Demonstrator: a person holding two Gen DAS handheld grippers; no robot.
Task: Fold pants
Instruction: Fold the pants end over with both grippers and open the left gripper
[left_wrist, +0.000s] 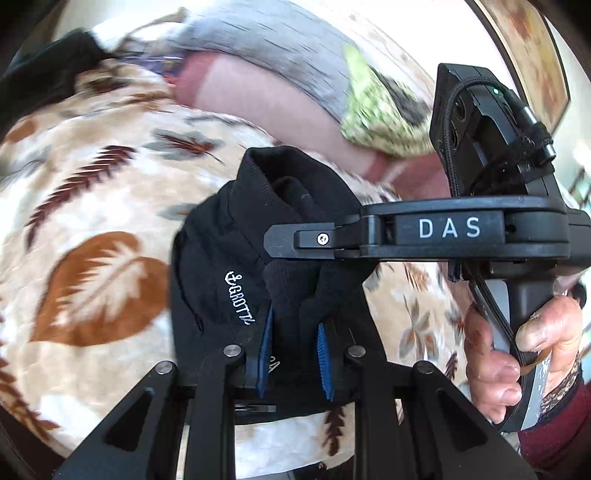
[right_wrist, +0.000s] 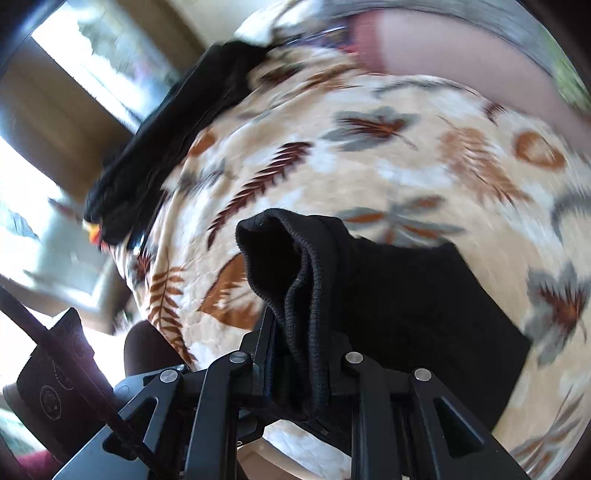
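At centre frame in both wrist views, black pants (left_wrist: 236, 236) hang bunched above a leaf-print blanket (left_wrist: 92, 192). Left gripper (left_wrist: 294, 354) is clamped on cloth beside the white lettering; right gripper (right_wrist: 301, 354) is nearly closed, pinching the ribbed hem. Second dark garment (right_wrist: 177, 140) upper left. Pillows (left_wrist: 280, 48) along top edge.

Motion blur softens the far grey and pink bedding (left_wrist: 258, 66) and the dark heap of cloth (right_wrist: 177, 133) at the leaf-patterned blanket's edge (right_wrist: 443, 147). Bunched black knit pants (right_wrist: 303, 288) cover the right gripper's fingers; the person's hand (left_wrist: 517, 354) is cut off at the frame edge.
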